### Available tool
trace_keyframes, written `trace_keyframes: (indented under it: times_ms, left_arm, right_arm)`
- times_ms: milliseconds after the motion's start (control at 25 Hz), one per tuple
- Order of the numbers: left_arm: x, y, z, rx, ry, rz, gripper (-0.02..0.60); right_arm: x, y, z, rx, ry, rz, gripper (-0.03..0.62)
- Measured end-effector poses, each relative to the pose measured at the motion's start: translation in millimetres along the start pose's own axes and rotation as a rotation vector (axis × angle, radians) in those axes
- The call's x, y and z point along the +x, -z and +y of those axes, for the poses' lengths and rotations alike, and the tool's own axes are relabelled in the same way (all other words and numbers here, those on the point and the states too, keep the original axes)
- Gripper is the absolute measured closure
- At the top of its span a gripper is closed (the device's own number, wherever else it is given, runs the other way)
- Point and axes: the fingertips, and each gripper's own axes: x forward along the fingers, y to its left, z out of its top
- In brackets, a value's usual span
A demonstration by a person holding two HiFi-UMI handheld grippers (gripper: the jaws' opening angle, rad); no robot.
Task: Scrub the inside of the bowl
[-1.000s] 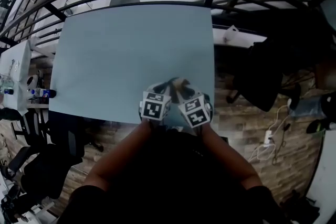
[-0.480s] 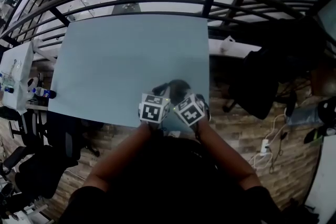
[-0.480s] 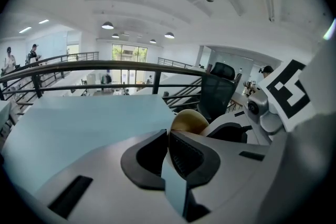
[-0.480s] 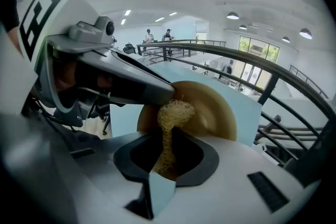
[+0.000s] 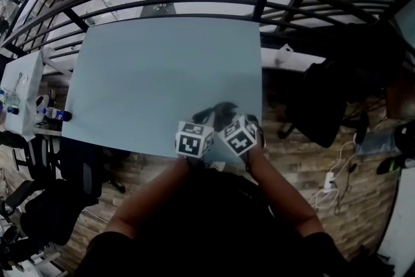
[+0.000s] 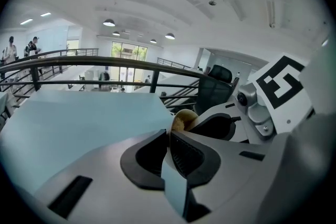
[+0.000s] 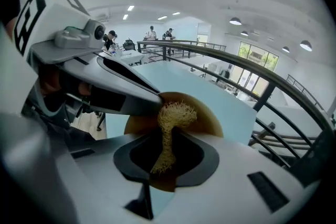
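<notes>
Scrubber point(image 7: 176, 113) has just twisted round, so the scrub inside the bowl point(image 7: 212, 115) looks well under way!
Left gripper point(image 6: 169, 132) pinches narrow on the rim, by the table's point(image 5: 162, 74) near right corner. The bowl is round with no long axis, its mouth tilted toward the right gripper point(image 7: 167, 139), which has rolled and clamps the scrubber.
</notes>
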Motion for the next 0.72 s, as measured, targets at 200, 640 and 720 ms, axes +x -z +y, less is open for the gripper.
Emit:
trace_keyframes:
  times_ms: [200, 640, 720]
  left_arm:
    - [-5.0, -3.6, 2.7, -0.025, 0.009, -0.033, 0.566]
    - [-15.7, 14.1, 18.4, -0.088, -0.003, -0.014, 0.566]
    - [-18.2, 10.5, 17.8, -0.087, 0.006, -0.026, 0.566]
  right_arm:
    - [-1.4, -1.2, 20.8, -0.010, -0.085, -0.002, 0.528]
    - [5.8, -2.1, 8.5, -0.039, 0.027, 0.041, 0.528]
    - [8.7, -9.6, 16.5, -0.046, -0.002, 0.015, 0.528]
